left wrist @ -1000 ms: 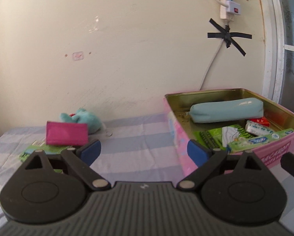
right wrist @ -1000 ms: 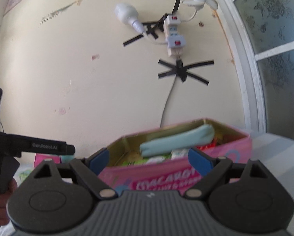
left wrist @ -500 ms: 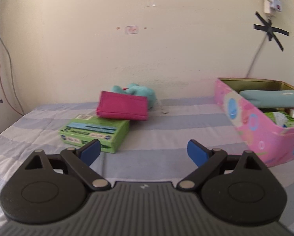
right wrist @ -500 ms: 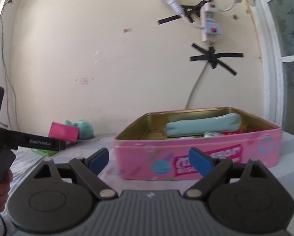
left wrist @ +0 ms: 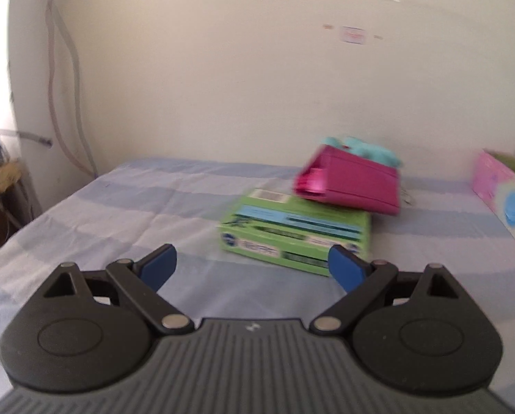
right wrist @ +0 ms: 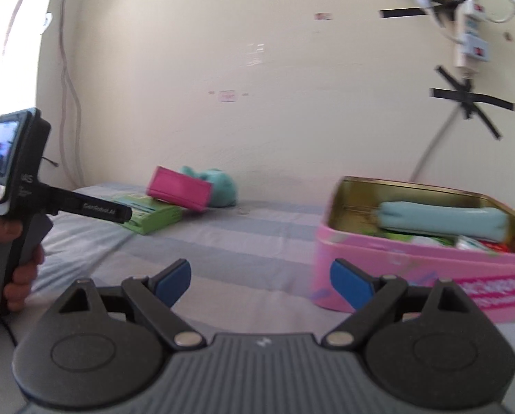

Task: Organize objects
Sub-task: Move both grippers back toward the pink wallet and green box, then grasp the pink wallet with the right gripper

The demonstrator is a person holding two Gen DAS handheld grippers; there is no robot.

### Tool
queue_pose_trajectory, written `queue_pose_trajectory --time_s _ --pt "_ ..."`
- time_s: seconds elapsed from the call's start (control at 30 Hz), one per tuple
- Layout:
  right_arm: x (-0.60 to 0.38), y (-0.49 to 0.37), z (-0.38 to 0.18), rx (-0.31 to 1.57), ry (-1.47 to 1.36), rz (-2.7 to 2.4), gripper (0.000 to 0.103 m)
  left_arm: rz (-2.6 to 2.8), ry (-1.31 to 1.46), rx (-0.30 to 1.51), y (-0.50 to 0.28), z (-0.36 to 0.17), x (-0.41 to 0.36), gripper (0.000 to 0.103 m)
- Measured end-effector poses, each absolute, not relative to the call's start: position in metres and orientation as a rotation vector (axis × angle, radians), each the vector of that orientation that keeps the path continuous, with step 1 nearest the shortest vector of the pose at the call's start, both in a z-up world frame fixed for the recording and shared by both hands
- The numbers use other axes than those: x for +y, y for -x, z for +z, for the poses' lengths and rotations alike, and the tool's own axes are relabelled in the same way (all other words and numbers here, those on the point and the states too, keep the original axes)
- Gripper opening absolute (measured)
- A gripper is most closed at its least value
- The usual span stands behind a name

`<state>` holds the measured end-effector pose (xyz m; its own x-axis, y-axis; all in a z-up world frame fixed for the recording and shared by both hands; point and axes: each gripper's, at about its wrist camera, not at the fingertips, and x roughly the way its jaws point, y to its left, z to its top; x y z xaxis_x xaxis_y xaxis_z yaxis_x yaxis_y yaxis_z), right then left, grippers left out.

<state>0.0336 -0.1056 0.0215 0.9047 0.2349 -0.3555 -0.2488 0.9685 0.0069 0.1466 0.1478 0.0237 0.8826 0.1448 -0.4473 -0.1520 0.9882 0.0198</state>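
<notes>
A green box [left wrist: 293, 234] lies on the striped bedsheet, with a magenta pouch [left wrist: 350, 181] leaning on its far end and a teal plush toy [left wrist: 367, 148] behind that. My left gripper [left wrist: 254, 267] stands open just short of the green box, nothing between its blue pads. In the right wrist view the same green box [right wrist: 150, 212], pouch [right wrist: 180, 193] and plush [right wrist: 219, 186] sit at left. The pink tin [right wrist: 412, 272] at right holds a teal pencil case [right wrist: 443, 220] and small packets. My right gripper [right wrist: 261, 277] is open and empty, left of the tin.
A hand [right wrist: 12, 258] holds the left gripper's black handle [right wrist: 16, 172] at the right wrist view's left edge. A power strip [right wrist: 469, 34] and black tape hang on the wall behind the tin. Cables [left wrist: 64, 69] run down the wall at the left.
Both views have swung left: the tin slid to the right edge of the left wrist view, the green box and pouch came to centre. The right gripper also turned left and levelled.
</notes>
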Motion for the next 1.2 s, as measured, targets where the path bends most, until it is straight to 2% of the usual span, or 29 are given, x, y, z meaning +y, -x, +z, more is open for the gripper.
queue_pose_trajectory --time_s 0.23,0.33,0.57,0.67,0.73,0.77,0.8,0.83,0.87,0.9,1.0,1.2 --pt "-0.051 -0.103 0.018 0.491 0.008 0.369 0.092 0.207 0.357 0.488 -0.147 0.022 0.214 0.096" --pt "-0.032 -0.137 0.028 0.47 -0.011 0.384 0.092 0.221 0.429 0.483 -0.146 0.023 0.225 0.096" --pt "-0.016 -0.246 0.039 0.556 -0.246 0.393 0.101 0.145 0.414 0.484 -0.147 0.028 0.218 0.096" --pt "-0.027 -0.284 0.024 0.62 -0.377 0.391 0.099 0.126 0.407 0.475 -0.149 0.028 0.218 0.096" --pt "-0.038 -0.306 0.009 0.696 -0.525 0.436 0.092 0.122 0.403 0.473 -0.148 0.029 0.217 0.096" --pt "-0.045 -0.311 0.001 0.722 -0.609 0.484 0.08 0.116 0.405 0.473 -0.147 0.029 0.217 0.096" --pt "-0.05 -0.313 -0.005 0.739 -0.683 0.54 0.06 0.112 0.407 0.472 -0.147 0.03 0.217 0.096" --pt "-0.052 -0.312 -0.007 0.745 -0.712 0.568 0.054 0.109 0.409 0.469 -0.146 0.03 0.217 0.096" --pt "-0.051 -0.308 -0.007 0.741 -0.691 0.58 0.04 0.107 0.409 0.467 -0.146 0.031 0.217 0.096" --pt "-0.047 -0.305 -0.006 0.737 -0.647 0.594 0.031 0.107 0.407 0.465 -0.146 0.031 0.216 0.096" --pt "-0.037 -0.292 -0.003 0.705 -0.528 0.609 0.017 0.125 0.386 0.467 -0.147 0.03 0.215 0.096" --pt "-0.024 -0.244 0.009 0.631 -0.341 0.589 0.014 0.15 0.362 0.476 -0.151 0.026 0.217 0.096"
